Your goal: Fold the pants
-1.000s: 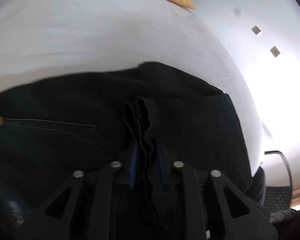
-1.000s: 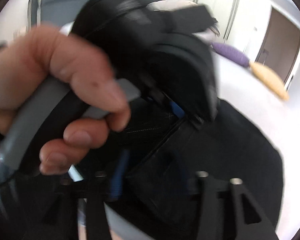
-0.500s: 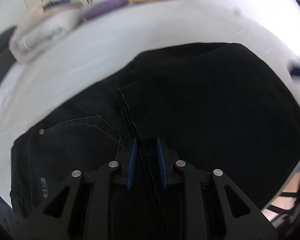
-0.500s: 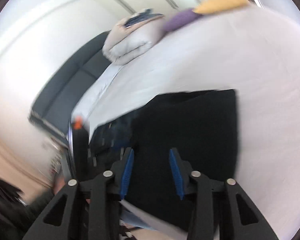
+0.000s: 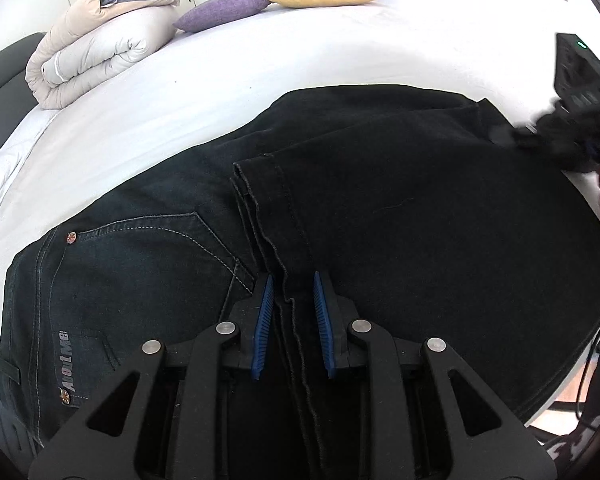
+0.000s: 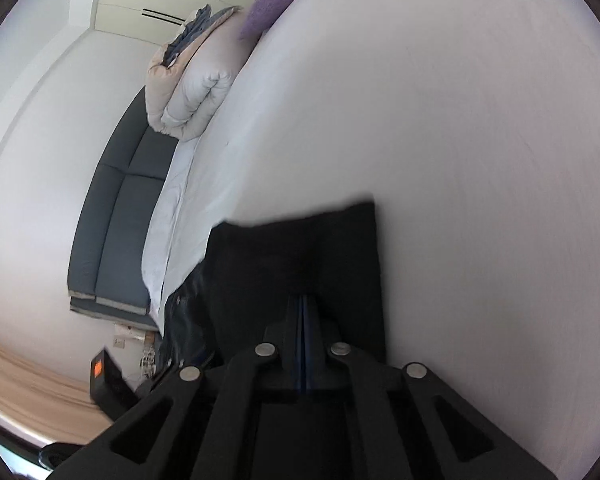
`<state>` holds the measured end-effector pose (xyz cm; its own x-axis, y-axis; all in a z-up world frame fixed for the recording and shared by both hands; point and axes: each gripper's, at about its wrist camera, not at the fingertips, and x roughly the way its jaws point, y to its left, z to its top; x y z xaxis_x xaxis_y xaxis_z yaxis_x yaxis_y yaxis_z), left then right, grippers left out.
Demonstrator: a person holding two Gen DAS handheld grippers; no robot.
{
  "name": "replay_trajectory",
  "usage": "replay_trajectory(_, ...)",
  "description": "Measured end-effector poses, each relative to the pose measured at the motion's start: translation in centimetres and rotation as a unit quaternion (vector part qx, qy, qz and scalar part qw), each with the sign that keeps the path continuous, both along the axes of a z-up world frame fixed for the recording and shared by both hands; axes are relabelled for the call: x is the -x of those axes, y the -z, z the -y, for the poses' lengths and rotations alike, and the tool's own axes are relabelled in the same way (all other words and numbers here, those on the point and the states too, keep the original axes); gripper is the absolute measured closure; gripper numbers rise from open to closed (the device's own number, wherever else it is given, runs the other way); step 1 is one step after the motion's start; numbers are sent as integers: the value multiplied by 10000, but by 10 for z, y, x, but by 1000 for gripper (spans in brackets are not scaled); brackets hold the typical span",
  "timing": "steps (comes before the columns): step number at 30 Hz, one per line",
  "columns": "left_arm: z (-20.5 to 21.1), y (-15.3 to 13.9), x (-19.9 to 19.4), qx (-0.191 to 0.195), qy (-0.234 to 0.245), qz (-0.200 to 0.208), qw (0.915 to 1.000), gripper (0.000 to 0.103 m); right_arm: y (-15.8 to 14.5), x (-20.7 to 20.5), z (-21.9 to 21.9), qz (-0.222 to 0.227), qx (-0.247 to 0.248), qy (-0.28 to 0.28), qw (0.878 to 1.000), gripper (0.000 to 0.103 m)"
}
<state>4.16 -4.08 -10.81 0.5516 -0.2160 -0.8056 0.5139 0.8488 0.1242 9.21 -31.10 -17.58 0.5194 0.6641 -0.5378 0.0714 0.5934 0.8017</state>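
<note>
Looking down, I see the black pants (image 5: 380, 208) folded on the bed (image 5: 260, 52), my left hand-held gripper (image 5: 291, 292) parted over the hem, my right hand-held gripper (image 6: 303, 304) pressed closed above their edge.

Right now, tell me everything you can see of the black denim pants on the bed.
The black denim pants lie flat on the white bed sheet, folded, with the leg hems laid over the seat. A back pocket shows pale stitching, rivets and an "About Me" label. The left gripper is open, its blue pads either side of the hem edge. In the right wrist view, the right gripper is shut over the far fold.
</note>
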Motion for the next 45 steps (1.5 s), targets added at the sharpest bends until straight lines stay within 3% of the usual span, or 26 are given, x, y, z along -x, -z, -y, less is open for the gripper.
replay_trajectory(6, -5, 1, 4, 87, -22, -9, 10000, 83, 0, 60, -28, -11, 40, -543, 9985, 102)
replay_trajectory(12, -8, 1, 7, 124, -13, 13, 9999, 83, -1, 113, -43, -146, 65, -532, 9985, 102)
replay_trajectory(18, -13, 2, 8, 162, -22, 35, 9999, 83, 7, 123, -46, -313, 166, -344, 9988, 103)
replay_trajectory(25, -17, 0, 10, 224, -57, 51, 9997, 83, 15, 126, -46, -80, 41, -125, 9999, 103)
replay_trajectory(28, -26, -5, 10, 494, -185, -4, 9986, 82, 15, 128, -45, -23, 9, -49, 10000, 103)
replay_trajectory(32, -61, -15, 16, 1327, -469, -418, 9892, 80, 16, 130, -46, 16, 57, 26, 10000, 103)
replay_trajectory(35, -99, -20, 29, 1915, -911, -520, 9759, 70, 14, 131, -48, 36, 151, 49, 9999, 103)
replay_trajectory(37, -122, -23, 39, 2144, -1230, -481, 9678, 38, 14, 131, -47, 57, 195, 66, 9998, 103)
replay_trajectory(45, -145, -32, 52, 1549, -1782, -431, 9708, 37, 14, 134, -48, 124, 245, 119, 9996, 103)
